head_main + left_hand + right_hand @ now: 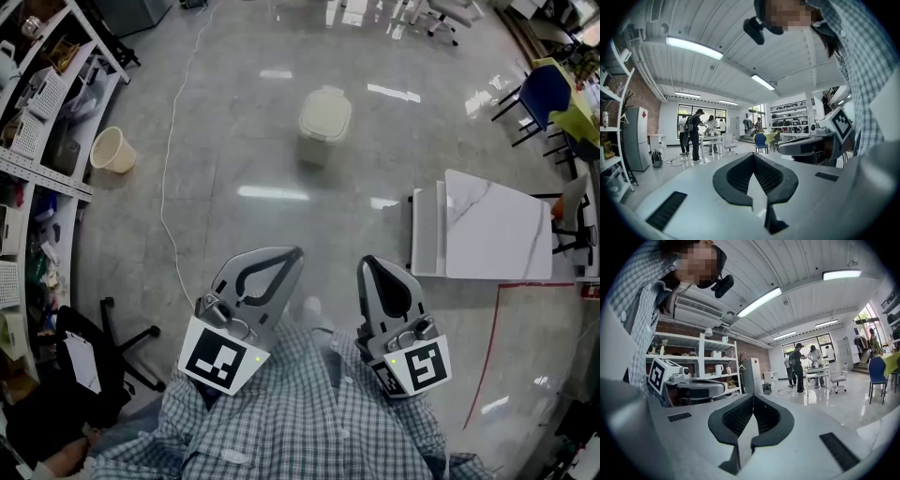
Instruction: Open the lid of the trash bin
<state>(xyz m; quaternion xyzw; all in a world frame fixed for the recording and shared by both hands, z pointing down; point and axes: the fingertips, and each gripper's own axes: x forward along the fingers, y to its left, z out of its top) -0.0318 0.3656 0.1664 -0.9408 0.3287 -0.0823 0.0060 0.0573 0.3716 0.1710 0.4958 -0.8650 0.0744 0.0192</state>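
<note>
Now | trash bin (324,127) on floor (234,225), far, lid (325,105) down | left hand-held gripper (291,255) pressed together, empty | right hand-held gripper (368,264) likewise | bin straight ahead between them, well apart; neither clearly nearer

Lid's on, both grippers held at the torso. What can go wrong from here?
1. A white cable trails over the floor left of the way to the trash bin: trip hazard.
2. The left gripper and right gripper are both shut; they probably need opening before the lid can be gripped.
</note>
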